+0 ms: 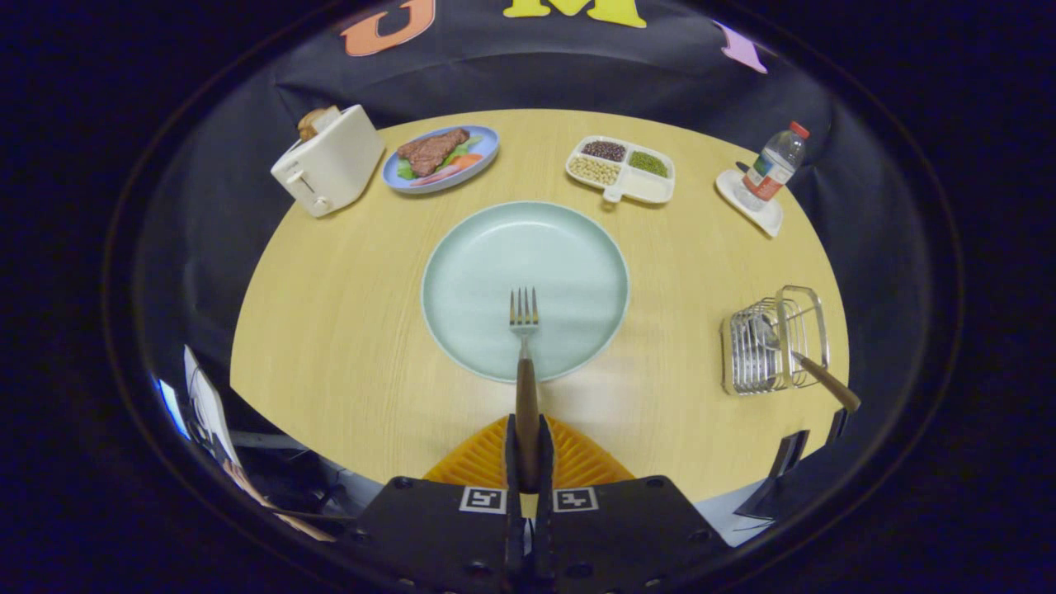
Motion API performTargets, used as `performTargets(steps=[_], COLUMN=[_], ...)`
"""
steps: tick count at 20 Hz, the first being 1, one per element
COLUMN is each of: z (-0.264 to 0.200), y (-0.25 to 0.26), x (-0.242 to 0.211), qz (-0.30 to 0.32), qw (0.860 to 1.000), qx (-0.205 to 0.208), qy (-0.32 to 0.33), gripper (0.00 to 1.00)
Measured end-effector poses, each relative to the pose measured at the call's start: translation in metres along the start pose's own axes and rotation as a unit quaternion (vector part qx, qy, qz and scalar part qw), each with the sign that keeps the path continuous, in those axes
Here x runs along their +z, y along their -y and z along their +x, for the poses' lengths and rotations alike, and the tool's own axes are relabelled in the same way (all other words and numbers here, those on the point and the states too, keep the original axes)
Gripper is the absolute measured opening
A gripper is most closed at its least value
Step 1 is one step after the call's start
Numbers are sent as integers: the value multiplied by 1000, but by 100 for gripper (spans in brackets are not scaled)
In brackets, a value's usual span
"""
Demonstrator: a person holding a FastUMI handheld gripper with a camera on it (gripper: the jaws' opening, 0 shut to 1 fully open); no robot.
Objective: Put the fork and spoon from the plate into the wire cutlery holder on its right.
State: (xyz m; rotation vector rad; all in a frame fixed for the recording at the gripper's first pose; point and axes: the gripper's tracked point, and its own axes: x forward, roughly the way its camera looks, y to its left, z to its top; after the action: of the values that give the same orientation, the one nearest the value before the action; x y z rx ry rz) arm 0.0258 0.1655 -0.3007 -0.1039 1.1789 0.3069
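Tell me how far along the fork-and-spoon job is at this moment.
Roughly halfway. Done: the spoon already sits in the wire cutlery holder, its wooden handle sticking out. In hand: the gripper is shut on the fork by its handle, tines pointing out over the pale green plate. Left: carrying the fork to the holder and dropping it in.

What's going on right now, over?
Tool shut on fork by its wooden handle, prongs over the green plate. Spoon already in the wire holder, off to the right. Bare table between fork and holder, over.
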Motion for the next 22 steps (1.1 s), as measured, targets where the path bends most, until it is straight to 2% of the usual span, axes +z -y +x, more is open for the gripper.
performTargets(steps=[3,11,22], z=[-8,-50,-82], y=[10,69,180], x=[2,-1,-21], qz=[-20,3,84], qw=[1000,999,995], qx=[9,12,-15], qy=[15,35,50], gripper=[5,5,5])
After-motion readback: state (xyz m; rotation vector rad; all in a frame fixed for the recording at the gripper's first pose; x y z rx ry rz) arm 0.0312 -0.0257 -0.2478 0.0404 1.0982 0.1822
